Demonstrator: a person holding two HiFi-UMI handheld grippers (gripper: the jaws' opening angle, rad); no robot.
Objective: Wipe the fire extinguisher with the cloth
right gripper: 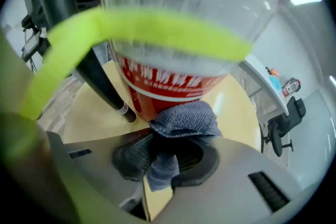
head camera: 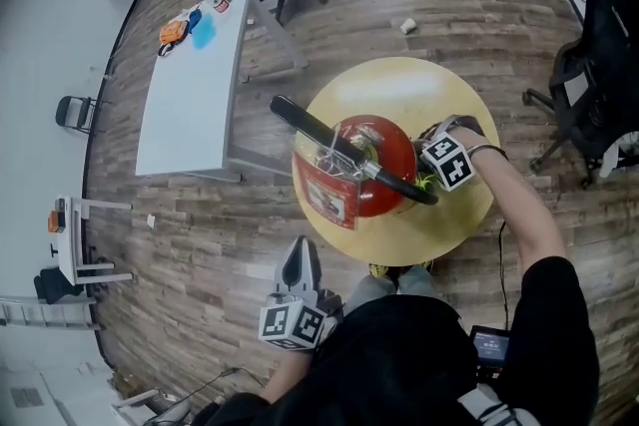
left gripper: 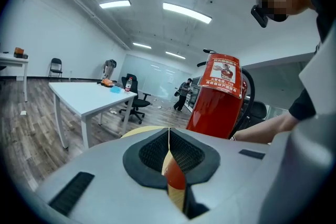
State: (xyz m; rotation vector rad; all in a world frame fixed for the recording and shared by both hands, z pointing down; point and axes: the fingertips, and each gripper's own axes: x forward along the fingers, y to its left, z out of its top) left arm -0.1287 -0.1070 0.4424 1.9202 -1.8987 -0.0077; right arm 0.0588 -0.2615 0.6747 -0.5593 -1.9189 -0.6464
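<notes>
Red cylindrical fire extinguisher point(head camera: 391, 155) is standing upright on the round yellow table point(head camera: 399, 90). Right gripper point(right gripper: 163, 157) is clamped on a blue-grey woven cloth point(right gripper: 184, 120), which sits right up against the cylinder's lower side. Left gripper point(left gripper: 169, 162) is closed on nothing, hanging off the table's near edge.

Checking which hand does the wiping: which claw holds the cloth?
The right claw: its jaws pinch the blue-grey cloth at the red fire extinguisher's base. The left claw is shut on nothing.
</notes>
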